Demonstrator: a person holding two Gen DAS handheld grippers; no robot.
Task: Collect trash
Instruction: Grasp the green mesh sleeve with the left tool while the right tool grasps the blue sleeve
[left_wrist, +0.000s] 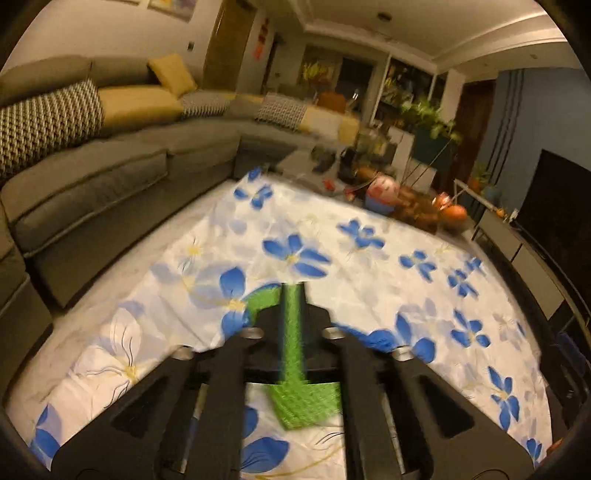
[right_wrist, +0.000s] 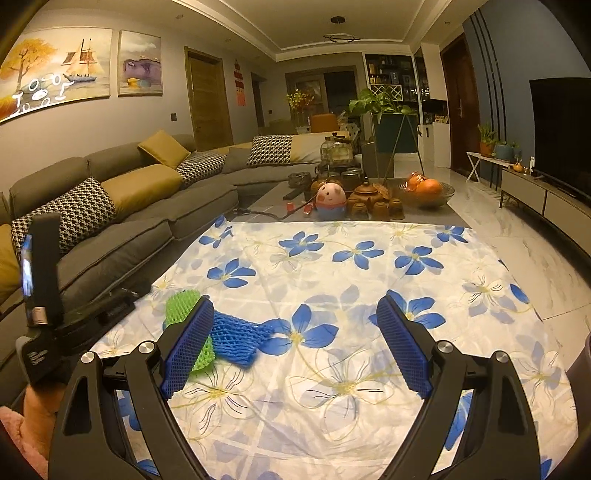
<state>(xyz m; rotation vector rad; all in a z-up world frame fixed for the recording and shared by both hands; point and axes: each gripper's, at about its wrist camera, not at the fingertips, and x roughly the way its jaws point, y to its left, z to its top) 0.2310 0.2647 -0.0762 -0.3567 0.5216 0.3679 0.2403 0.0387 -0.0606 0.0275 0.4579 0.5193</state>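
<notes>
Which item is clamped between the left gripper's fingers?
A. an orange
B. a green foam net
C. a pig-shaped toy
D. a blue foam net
B: in the left wrist view the left gripper has its fingers shut on the green foam net, above the floral cloth.

Low table under a blue-flowered cloth (right_wrist: 332, 280), green foam net (right_wrist: 181, 306) and blue net (right_wrist: 236, 336) on it.
</notes>
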